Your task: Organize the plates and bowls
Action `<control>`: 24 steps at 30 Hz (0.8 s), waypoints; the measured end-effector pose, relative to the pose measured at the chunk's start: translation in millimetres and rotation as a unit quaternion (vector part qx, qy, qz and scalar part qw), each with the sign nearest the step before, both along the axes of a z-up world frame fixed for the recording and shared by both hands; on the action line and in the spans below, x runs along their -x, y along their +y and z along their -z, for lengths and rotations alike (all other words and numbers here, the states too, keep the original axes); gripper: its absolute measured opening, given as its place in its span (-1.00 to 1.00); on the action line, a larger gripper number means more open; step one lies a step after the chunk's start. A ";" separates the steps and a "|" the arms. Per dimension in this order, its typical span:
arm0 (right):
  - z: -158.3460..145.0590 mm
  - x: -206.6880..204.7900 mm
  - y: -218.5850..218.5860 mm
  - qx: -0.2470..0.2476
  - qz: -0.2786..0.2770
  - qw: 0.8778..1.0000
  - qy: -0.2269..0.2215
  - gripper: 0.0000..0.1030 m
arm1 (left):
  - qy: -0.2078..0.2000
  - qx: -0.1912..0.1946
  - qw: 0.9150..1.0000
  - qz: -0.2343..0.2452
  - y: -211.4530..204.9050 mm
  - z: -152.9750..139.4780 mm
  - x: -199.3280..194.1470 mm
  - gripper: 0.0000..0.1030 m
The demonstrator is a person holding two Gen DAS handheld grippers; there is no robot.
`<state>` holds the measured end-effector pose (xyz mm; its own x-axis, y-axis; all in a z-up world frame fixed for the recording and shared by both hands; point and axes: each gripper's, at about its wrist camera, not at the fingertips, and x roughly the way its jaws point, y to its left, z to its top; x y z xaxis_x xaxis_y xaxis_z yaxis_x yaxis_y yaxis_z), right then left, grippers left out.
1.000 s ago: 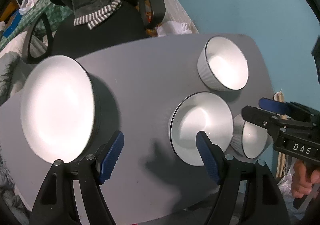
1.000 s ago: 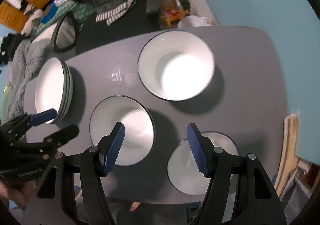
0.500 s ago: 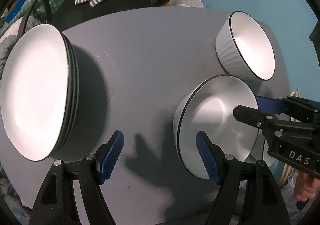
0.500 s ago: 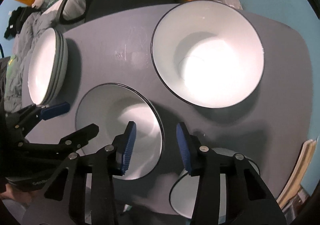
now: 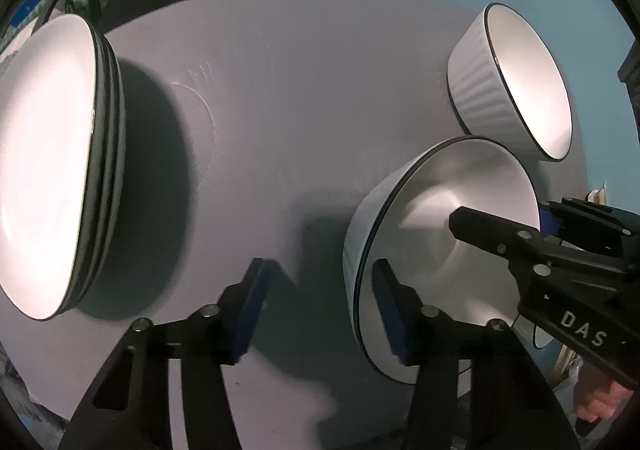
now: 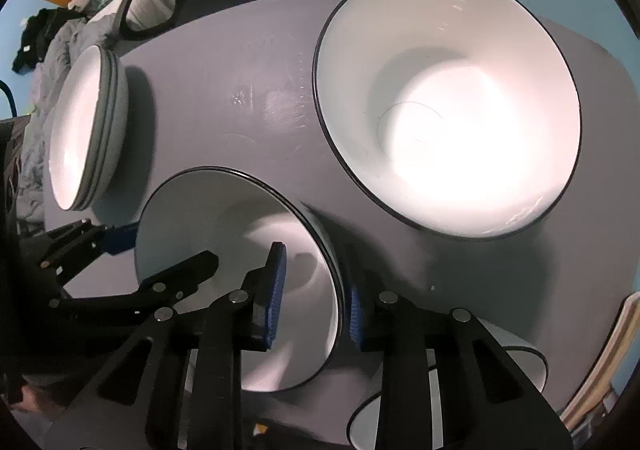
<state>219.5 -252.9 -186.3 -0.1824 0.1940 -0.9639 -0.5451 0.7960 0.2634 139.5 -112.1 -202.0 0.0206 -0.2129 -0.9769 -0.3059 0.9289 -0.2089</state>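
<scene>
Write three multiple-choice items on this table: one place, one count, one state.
1. The plate stack lies on which side of the middle bowl? A left B right C behind
2. Bowls in the right wrist view? A one B two C three
3. The left tool is: A straddling the middle bowl's rim B holding a plate C resting on the table
Answers: A, the stack sits at the table's left end; C, large bowl, middle bowl, small bowl at the near edge; A, one finger inside, one outside.
</scene>
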 end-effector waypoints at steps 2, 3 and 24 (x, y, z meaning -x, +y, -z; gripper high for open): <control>0.5 0.3 -0.4 0.004 0.000 1.000 -0.002 -0.50 | 0.004 0.005 1.000 -0.005 4.3 3.6 0.5 -0.12; 0.8 0.1 -1.0 0.005 0.001 1.000 -0.002 -0.51 | 0.002 0.005 1.000 -0.008 5.1 3.1 0.9 -0.12; -4.6 1.9 -16.9 -0.014 0.039 0.998 0.037 -0.82 | 0.006 0.016 1.000 -0.020 23.0 4.6 12.6 -0.84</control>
<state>217.6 -269.8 -181.7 -0.2362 0.2367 -0.9424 -0.4598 0.8272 0.3230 126.9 -89.1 -206.6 0.0171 -0.2426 -0.9700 -0.3458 0.9088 -0.2334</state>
